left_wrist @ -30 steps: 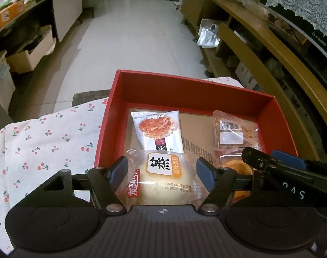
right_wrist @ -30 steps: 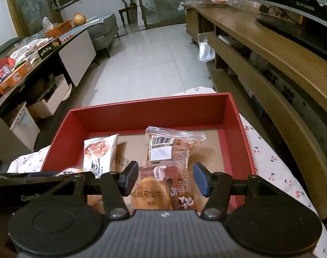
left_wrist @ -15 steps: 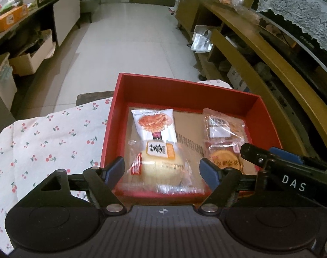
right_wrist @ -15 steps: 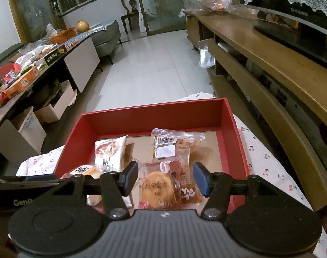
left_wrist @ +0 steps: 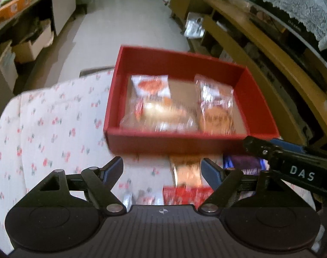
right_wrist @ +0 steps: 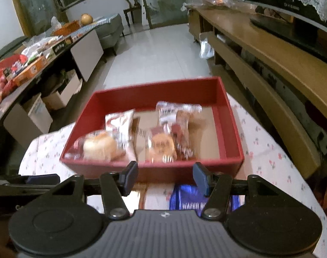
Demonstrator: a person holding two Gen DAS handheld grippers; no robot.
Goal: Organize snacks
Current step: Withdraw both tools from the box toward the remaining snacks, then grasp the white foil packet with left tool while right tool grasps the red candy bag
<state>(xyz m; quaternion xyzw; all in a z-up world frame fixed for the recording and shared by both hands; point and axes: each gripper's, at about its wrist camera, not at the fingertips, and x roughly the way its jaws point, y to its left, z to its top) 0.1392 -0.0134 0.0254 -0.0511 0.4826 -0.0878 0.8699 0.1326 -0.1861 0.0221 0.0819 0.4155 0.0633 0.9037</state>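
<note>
While each gripper (left_wrist: 162,171) (right_wrist: 165,177) gapes empty: cherry-print cloth (left_wrist: 56,129), pale tiled floor (right_wrist: 163,51)

The red box (right_wrist: 232,129) is open on top; its right side and far end show bare floor, while packets (right_wrist: 163,144) crowd the near left. More packets (left_wrist: 186,169) lie on the cloth (left_wrist: 56,129) before its near wall.

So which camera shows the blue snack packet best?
The right wrist view: the blue snack packet sits near the middle with white lettering showing, just before the red box. The left wrist view shows only a blurry purple-blue strip.
</note>
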